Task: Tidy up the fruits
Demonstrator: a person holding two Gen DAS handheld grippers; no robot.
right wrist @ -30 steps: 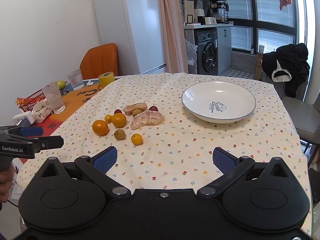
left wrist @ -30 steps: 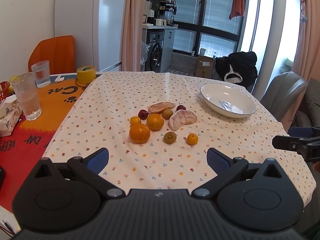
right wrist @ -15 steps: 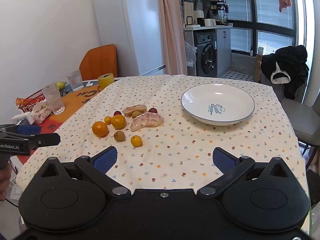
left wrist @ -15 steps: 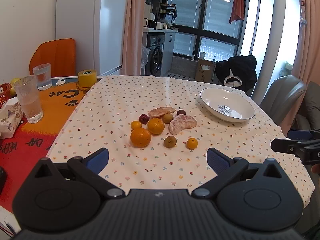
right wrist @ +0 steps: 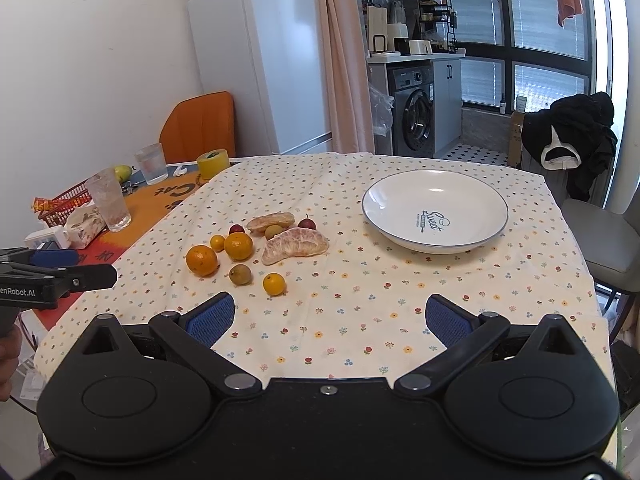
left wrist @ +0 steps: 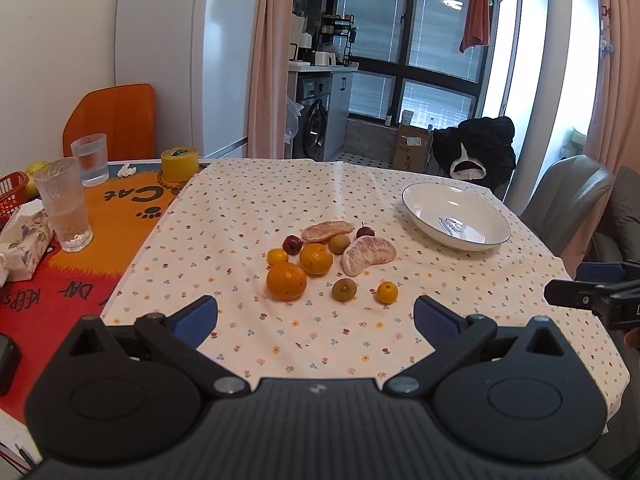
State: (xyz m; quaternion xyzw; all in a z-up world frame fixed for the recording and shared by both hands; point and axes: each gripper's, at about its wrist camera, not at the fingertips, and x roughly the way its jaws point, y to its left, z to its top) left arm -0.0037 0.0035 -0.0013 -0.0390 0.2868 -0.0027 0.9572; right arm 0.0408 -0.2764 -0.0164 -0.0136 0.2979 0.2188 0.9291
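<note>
Both tongs wide open, empty, above near table edge.
Right view alone read plate (right wrist: 435, 211) print; pomelo wedge (right wrist: 295, 245) long axis ran left-right.

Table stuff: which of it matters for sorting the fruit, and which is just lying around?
For the job:
round orange citrus fruits
peeled pale pomelo segment
small dark red fruits
white blue-rimmed plate

Just lying about:
clear drinking glasses
yellow tape roll
red wire basket

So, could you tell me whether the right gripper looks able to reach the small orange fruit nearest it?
Probably yes: the right gripper is open, and only bare tablecloth separates it from the small orange fruit.
</note>
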